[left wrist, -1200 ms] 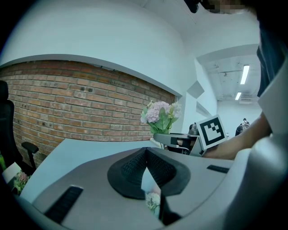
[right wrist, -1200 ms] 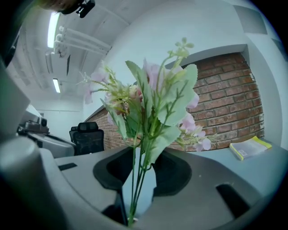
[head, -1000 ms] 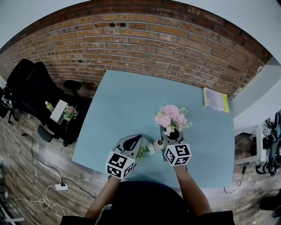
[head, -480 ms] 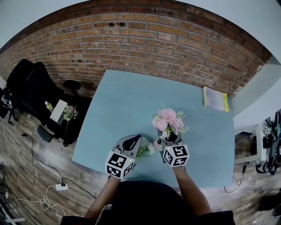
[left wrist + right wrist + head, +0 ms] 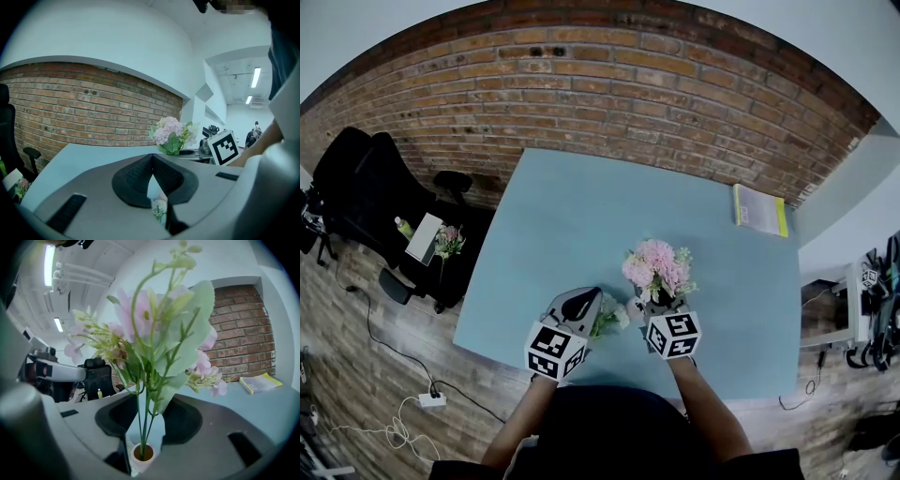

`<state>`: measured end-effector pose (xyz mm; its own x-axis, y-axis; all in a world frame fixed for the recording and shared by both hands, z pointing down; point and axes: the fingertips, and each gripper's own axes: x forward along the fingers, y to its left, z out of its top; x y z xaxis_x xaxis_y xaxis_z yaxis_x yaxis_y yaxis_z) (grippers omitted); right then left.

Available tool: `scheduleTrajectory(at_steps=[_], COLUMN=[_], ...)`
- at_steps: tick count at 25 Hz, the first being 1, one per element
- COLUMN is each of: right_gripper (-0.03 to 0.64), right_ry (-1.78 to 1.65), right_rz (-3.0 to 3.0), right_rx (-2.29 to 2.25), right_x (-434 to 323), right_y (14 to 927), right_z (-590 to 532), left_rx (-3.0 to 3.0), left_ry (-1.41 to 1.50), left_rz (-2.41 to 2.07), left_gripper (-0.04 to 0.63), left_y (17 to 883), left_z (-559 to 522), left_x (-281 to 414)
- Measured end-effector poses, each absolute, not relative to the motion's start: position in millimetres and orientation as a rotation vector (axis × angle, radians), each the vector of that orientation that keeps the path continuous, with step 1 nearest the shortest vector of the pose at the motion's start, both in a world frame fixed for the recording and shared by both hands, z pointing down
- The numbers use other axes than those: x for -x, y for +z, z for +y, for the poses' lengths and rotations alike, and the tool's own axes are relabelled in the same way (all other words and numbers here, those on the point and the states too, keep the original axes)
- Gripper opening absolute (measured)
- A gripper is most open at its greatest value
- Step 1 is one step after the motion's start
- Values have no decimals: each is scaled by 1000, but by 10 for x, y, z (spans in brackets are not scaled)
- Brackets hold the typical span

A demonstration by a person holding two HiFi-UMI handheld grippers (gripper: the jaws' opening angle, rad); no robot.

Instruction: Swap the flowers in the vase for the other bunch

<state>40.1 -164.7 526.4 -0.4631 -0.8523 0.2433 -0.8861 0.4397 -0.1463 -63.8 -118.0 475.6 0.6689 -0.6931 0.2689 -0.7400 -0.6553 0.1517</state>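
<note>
Pink flowers (image 5: 656,270) stand with their stems down in the mouth of the small pale vase (image 5: 143,453), near the front edge of the blue table (image 5: 572,225). The right gripper (image 5: 147,416) sits around them. Its jaws have just been opening and now stand apart, with the green stems between them and clear of the pads on both sides. The left gripper (image 5: 152,158) is just to the left of the vase, its jaws closed tip to tip. A small white and green bunch (image 5: 609,319) lies against its right side and shows through the gap under its jaws. Whether it grips that bunch cannot be told. A yellow book (image 5: 759,211) lies at the table's far right corner.
</note>
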Motion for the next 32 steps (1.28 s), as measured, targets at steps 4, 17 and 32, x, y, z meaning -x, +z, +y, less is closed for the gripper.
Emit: scheduleTrajectory(at_steps=[4,17,32], right_gripper=[140,143,146], right_ry=[399,444,464], right_rz=[-2536,-2510,-2512], right_rx=[-1540,-1502,-1501], right_x=[-402,-387,-396], right_y=[5324,5483,5544], right_z=[-1622,-1556,-1532], left_rx=[-2635,-2628,-2627], left_ry=[274,282,282], left_rz=[-1151,-1148,-1144], left_gripper=[9,9,9], left_y=[4756,4782,4806], left_z=[-1186,-1208,-1202], left_x=[641,633,612])
